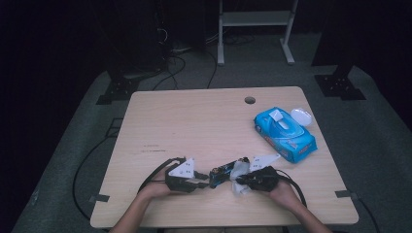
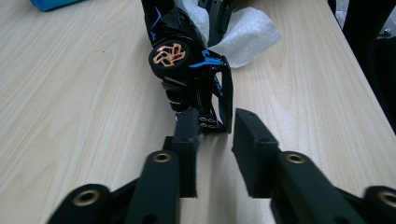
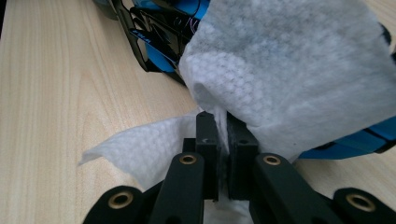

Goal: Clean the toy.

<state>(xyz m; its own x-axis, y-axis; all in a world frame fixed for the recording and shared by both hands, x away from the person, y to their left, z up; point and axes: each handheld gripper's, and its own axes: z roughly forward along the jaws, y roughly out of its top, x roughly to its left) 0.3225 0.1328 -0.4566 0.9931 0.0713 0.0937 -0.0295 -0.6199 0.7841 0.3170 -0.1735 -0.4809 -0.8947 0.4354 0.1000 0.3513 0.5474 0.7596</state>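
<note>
A black and blue toy car [image 1: 222, 174] with a copper wheel lies on the wooden table [image 1: 194, 121] near its front edge. In the left gripper view the car [image 2: 187, 51] points away from me, its rear wing reaching just between the tips of my left gripper [image 2: 217, 126]. Those jaws stand slightly apart, and the pads do not clearly press on the wing. My right gripper [image 3: 222, 135] is shut on a white wet wipe [image 3: 289, 60], which drapes over the car [image 3: 154, 32]. From above, the left gripper [image 1: 206, 183] and right gripper [image 1: 241, 182] face each other across the car.
A blue pack of wet wipes [image 1: 285, 133] lies at the table's right, with a white lid [image 1: 301, 115] beside it. A cable hole [image 1: 249, 100] sits near the far edge. Cables trail from both grippers. A white rack base [image 1: 255, 29] stands on the floor beyond.
</note>
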